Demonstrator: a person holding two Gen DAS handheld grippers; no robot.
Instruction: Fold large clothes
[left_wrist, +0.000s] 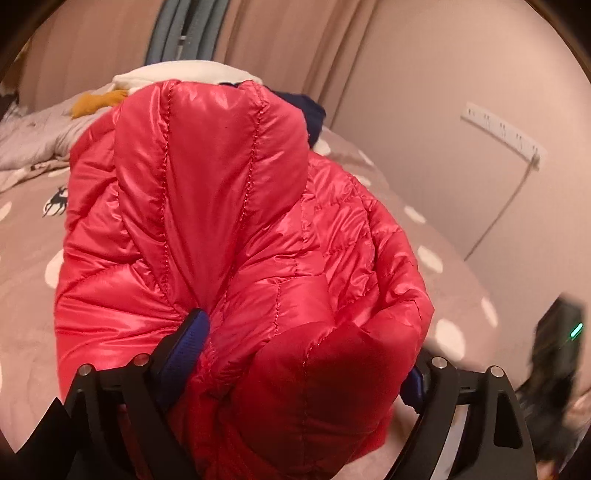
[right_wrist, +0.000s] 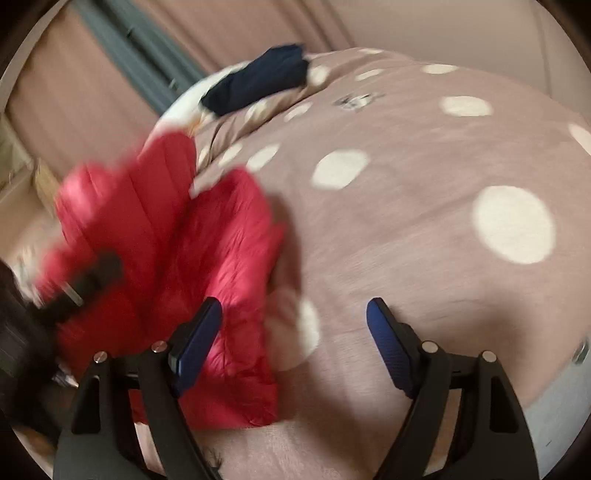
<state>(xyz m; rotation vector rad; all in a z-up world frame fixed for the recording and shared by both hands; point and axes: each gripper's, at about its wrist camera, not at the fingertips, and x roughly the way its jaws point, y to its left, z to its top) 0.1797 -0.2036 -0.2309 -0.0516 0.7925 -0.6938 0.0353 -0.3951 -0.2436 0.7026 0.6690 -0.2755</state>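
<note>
left wrist view: left gripper (left_wrist: 306, 354) clamps red jacket (left_wrist: 229, 206); right gripper (right_wrist: 295, 325) hovers spread.

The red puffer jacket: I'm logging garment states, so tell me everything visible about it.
The glossy red quilted puffer jacket is shiny, nylon-looking fabric with stitched seams and puffy panels. It lies bunched, not flat, on the polka-dot bedspread. The left gripper clamps a thick fold of it; the open right gripper is empty.
</note>
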